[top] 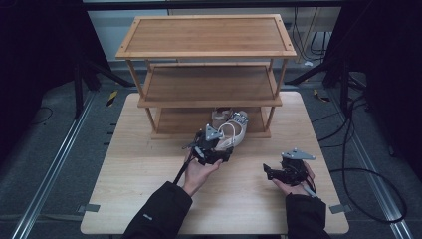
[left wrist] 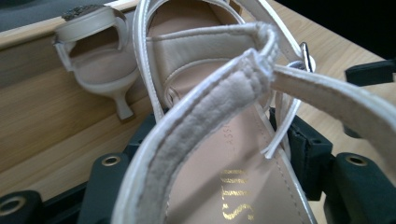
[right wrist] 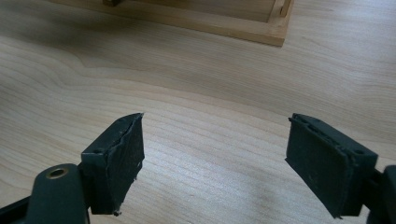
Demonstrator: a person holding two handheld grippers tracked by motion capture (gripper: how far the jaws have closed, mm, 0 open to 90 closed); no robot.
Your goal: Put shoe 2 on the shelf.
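A white strappy sandal point(top: 232, 133) with a beige insole point(left wrist: 243, 154) is held just in front of the rack's bottom shelf. My left gripper point(top: 215, 149) is shut on it, with the sole wedged between the two black jaws point(left wrist: 210, 158). A second matching sandal point(top: 221, 115) rests on the bottom shelf, and its heel point(left wrist: 100, 56) is close ahead in the left gripper view. My right gripper point(top: 269, 173) hovers low over the table at the front right. It is open point(right wrist: 215, 158) and there is nothing between its pads.
A three-tier wooden shoe rack point(top: 206, 37) stands at the far half of the light wooden table point(top: 144, 164). Its frame corner point(right wrist: 275, 28) lies ahead of the right gripper. Cables and dark stands surround the table on the floor.
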